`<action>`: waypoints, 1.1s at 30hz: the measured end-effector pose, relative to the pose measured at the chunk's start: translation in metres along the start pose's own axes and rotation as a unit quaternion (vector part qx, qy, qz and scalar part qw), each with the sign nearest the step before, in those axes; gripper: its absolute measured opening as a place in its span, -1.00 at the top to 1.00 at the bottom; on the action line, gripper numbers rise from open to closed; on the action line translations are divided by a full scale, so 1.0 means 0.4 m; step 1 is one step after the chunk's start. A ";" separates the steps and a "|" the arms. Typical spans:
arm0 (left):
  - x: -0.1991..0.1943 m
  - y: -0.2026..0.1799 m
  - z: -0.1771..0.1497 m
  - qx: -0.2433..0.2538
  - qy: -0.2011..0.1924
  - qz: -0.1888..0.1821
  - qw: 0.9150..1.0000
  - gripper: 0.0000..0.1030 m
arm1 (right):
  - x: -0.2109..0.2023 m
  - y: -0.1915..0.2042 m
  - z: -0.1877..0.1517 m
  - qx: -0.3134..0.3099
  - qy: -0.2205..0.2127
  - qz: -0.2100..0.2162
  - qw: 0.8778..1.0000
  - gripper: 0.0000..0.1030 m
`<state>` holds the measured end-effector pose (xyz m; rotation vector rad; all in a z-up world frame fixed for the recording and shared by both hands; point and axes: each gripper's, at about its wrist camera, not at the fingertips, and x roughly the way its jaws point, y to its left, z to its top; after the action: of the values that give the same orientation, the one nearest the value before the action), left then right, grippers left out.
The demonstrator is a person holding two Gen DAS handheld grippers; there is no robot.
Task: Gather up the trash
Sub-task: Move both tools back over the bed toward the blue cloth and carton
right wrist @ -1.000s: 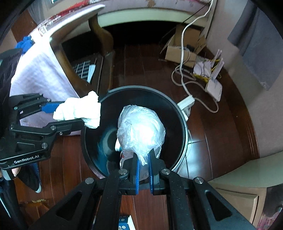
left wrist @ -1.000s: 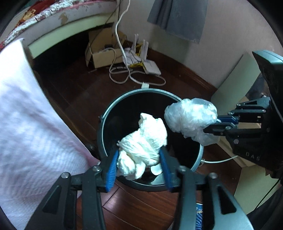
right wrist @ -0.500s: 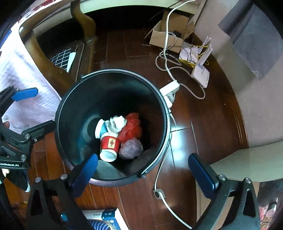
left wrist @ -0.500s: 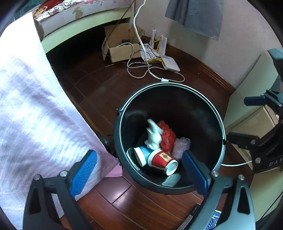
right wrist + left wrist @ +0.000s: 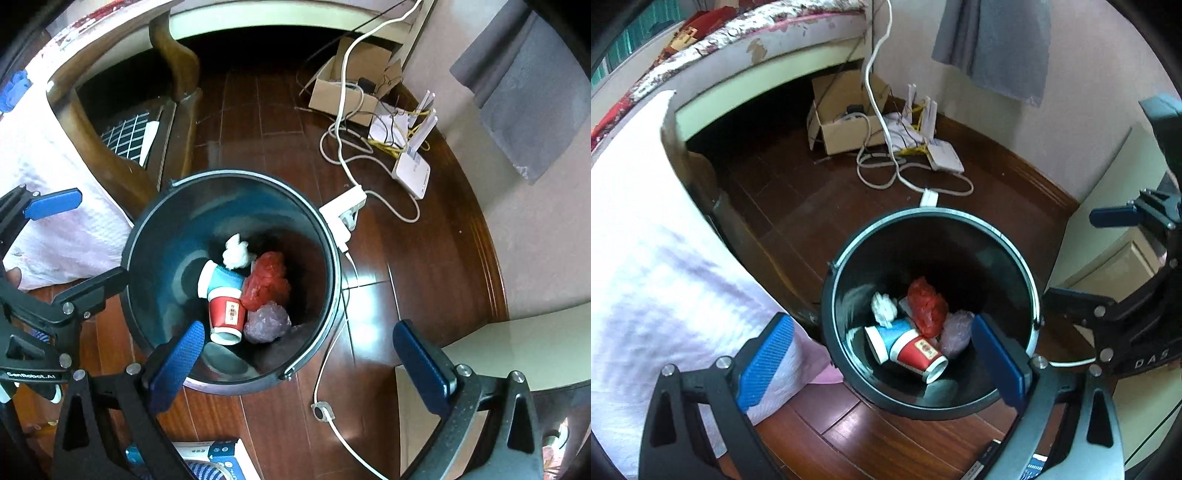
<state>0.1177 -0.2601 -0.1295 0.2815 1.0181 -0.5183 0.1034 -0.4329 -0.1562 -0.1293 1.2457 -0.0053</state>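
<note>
Both grippers hang over a black bin point(image 5: 1032, 295) with a metal rim, standing on a dark wooden floor point(image 5: 424, 258). The left gripper point(image 5: 882, 363) has its blue-padded fingers point(image 5: 764, 363) spread wide with nothing between them, and the right gripper point(image 5: 299, 363) is spread just as wide and is equally empty.

The trash lies at the bottom of the bin: a crumpled white tissue point(image 5: 236, 253), a red plastic bag point(image 5: 267, 282), a scrunched clear plastic bag point(image 5: 267, 323), a blue paper cup point(image 5: 219, 278) and a red paper cup point(image 5: 227, 314) lying on their sides, touching each other. The red cup carries a small label (too small to read).

Writing shows on the tools themselves. In the left wrist view the right gripper's body reads "DAS" point(image 5: 1148, 360), the rest cut off at the frame edge. In the right wrist view the left gripper's body reads "GenRobot.AI" point(image 5: 31, 375).

Just beside the bin, a table draped in a pale pink cloth point(image 5: 646, 258) stands to one side. Beyond the bin lie a white power strip point(image 5: 343, 210), loose white cables point(image 5: 886, 166), a white router point(image 5: 412, 173) with upright antennas and an open cardboard box point(image 5: 846, 118). A blue-and-white box point(image 5: 218, 458) with print I cannot make out lies on the floor near the right gripper.
</note>
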 end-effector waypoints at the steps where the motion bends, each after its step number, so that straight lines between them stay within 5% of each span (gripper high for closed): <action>1: -0.014 0.004 -0.001 -0.002 -0.005 0.001 1.000 -0.90 | -0.009 0.000 0.001 0.000 -0.003 -0.001 1.000 -1.00; 12: -0.179 0.064 0.020 -0.024 -0.067 0.020 0.997 -0.90 | -0.136 0.016 0.039 0.004 -0.059 -0.007 0.998 -1.00; 33: -0.368 0.321 -0.027 -0.114 -0.132 0.091 0.980 -0.91 | -0.352 0.273 0.158 -0.080 -0.164 0.023 0.983 -1.00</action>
<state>0.1167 -0.1056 -0.0096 0.0965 0.7755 -0.2608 0.1109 -0.3080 -0.0145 -0.2318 0.9176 0.1506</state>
